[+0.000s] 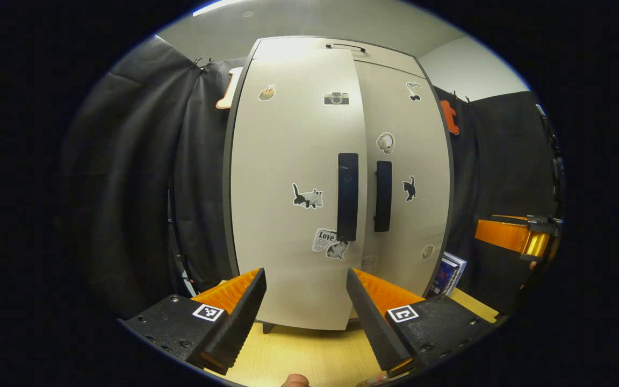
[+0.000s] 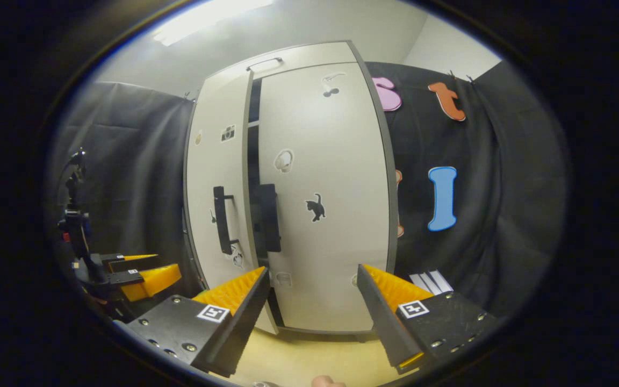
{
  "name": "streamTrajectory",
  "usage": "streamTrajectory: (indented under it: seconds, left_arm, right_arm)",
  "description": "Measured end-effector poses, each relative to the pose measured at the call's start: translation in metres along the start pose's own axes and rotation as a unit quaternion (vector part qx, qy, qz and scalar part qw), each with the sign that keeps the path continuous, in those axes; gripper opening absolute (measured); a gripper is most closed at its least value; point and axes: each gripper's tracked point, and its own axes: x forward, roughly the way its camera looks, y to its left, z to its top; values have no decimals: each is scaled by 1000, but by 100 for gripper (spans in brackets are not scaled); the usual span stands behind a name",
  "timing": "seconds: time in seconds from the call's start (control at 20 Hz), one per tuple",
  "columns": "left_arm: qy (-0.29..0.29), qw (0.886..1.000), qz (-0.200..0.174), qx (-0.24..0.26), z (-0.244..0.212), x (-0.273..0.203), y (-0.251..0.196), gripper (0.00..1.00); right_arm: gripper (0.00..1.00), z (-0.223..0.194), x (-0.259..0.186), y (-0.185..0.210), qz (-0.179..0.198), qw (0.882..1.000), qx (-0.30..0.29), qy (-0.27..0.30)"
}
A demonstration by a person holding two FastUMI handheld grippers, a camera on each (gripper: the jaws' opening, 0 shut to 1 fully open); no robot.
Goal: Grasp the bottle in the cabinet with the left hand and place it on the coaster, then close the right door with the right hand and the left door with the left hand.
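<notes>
- Facing the cabinet (image 1: 336, 177), we hold the left tongs (image 1: 305, 301) spread apart and empty, just short of the left door (image 1: 293, 161).
- That door is nearly shut; the right gripper view shows a dark gap between it and the right door (image 2: 325, 193), which looks closed.
- We judge the step in hand to be pushing the left door home: a flat press on the panel beside the left handle (image 1: 347, 196), straight ahead, should do it without hooking the handle.
- Our right tongs (image 2: 312, 306) are also released and empty, before the right door.
- The bottle and coaster we cannot place; nothing inside the cabinet is visible through the gap.
- Beneath both tongs lies the pale wooden surface (image 1: 309, 349).
</notes>
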Motion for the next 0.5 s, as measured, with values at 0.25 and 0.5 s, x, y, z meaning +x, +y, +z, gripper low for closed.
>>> streamTrajectory:
  seconds: [0.25,0.5]
  left_arm:
    - [-11,1000,19,14,34,5,-3,95]
    - [-36,999,11,11,88,13,-35,94]
  right_arm:
    - [98,39,-7,-37,-53,997,-36,-35]
    - [98,92,-15,-63,-75,994,-42,-72]
